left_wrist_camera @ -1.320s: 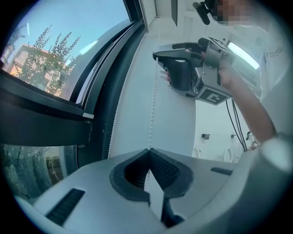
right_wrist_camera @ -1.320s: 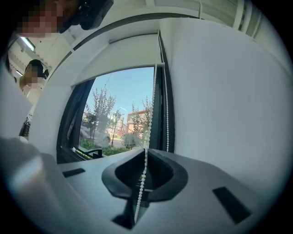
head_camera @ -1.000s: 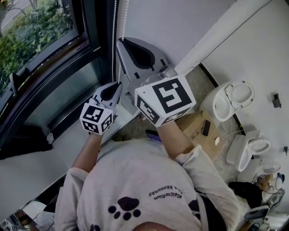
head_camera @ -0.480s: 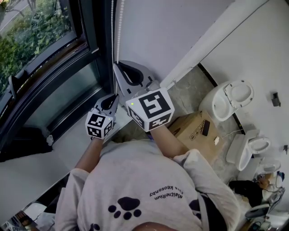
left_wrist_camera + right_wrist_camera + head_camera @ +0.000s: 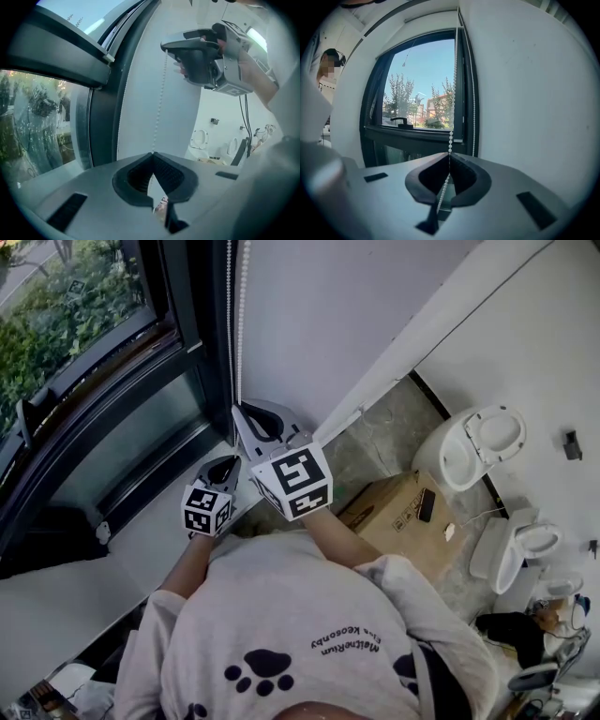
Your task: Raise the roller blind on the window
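Roller blind's bead chain (image 5: pixel 454 70) hangs as two thin white strands at the right edge of the dark window (image 5: pixel 94 362) frame, close against the white wall (image 5: pixel 375 315). In the right gripper view the glass is seen uncovered up to the top of the frame, and the blind's own cloth is not shown in any view.

The right tool (image 5: pixel 449 155) is closed on the near strand, which is seen entering at the jaw tips and trailing out slack below them. The left tool (image 5: pixel 152 157) is held lower on that same strand. Its jaws are together, and the chain (image 5: pixel 161 89) runs straight down from the right tool (image 5: pixel 165 47) to their tips, so it appears to be pinched there, though the beads are hard to make out at the contact.

The chain is judged light, limp and smooth: it can carry only a pull along its own line and cannot be pushed. Its small hard beads are likely to slip through a loose grip, so a firm pinch between two beads on the ribbed pads is called for. The strand is best taken high, near the far end of reach, and drawn straight down, not sideways, so the plastic links are not strained.
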The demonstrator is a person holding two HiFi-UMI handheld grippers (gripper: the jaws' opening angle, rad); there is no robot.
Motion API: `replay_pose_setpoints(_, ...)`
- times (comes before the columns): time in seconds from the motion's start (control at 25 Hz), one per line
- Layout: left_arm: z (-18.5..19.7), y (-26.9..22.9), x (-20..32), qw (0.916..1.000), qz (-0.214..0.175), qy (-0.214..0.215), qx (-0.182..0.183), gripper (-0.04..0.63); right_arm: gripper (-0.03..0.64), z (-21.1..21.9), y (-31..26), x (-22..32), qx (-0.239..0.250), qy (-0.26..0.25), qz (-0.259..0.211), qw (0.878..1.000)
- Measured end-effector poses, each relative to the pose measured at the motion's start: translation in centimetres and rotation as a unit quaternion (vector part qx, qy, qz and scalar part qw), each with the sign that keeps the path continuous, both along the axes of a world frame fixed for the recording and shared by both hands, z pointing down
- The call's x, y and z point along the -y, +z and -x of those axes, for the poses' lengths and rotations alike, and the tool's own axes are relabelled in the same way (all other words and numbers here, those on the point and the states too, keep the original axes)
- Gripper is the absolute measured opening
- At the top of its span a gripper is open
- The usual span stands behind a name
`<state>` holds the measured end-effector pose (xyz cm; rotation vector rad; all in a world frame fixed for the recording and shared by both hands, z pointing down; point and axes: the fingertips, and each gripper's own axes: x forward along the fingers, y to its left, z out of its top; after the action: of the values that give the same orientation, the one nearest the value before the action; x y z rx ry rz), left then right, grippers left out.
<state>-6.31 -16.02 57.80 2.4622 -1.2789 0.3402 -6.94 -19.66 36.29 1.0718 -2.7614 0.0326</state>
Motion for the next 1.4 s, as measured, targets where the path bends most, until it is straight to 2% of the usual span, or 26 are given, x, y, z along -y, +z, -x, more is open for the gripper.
replay_pose_setpoints(0.12,0.2,0.9,-0.4,1.0000,0.002,-0.001,0.008,0.009,0.009,-0.1,1.1,-0.1,-0.003,0.001,0.007,1.000)
replay_pose_setpoints(0.28,0.2,1.0,-0.3,0.9999,-0.010,0.000,-0.003,0.009,0.009,-0.1,1.2,0.1,-0.001,0.003,-0.001,1.000)
replay_pose_setpoints(0.44,-0.2,0.6,-0.7,0.9989,-0.024,0.026,0.032,0.012,0.009,-0.5,1.2,0.6,0.009,0.008,0.000,1.000)
replay_pose_setpoints(0.52,-0.2,-0.6,-0.7,0.9984,-0.038,0.031,0.027,0.012,0.009,-0.8,1.2,0.8,0.013,0.012,0.001,1.000)
replay_pose_setpoints(0.68,-0.1,-4.5,0.0,0.9975,-0.064,0.019,-0.023,0.018,0.009,-1.0,1.2,0.9,0.019,0.014,0.001,1.000)
replay_pose_setpoints(0.76,-0.2,-6.7,0.3,0.9963,-0.073,0.019,-0.042,0.105,0.009,-1.1,1.2,0.9,0.020,0.013,0.000,1.000)
replay_pose_setpoints(1.0,1.1,-15.1,1.5,0.9904,-0.113,0.003,-0.080,0.107,0.009,-1.3,1.2,0.8,0.024,0.012,-0.003,1.000)
replay_pose_setpoints(1.2,1.7,-22.7,2.0,0.9827,-0.168,0.007,-0.078,0.107,0.009,-1.3,1.4,0.7,0.026,0.011,-0.003,1.000)
replay_pose_setpoints(1.4,0.7,-28.3,2.3,0.9784,-0.195,0.033,-0.061,0.107,0.009,-1.3,1.3,0.6,0.025,0.010,-0.002,1.000)
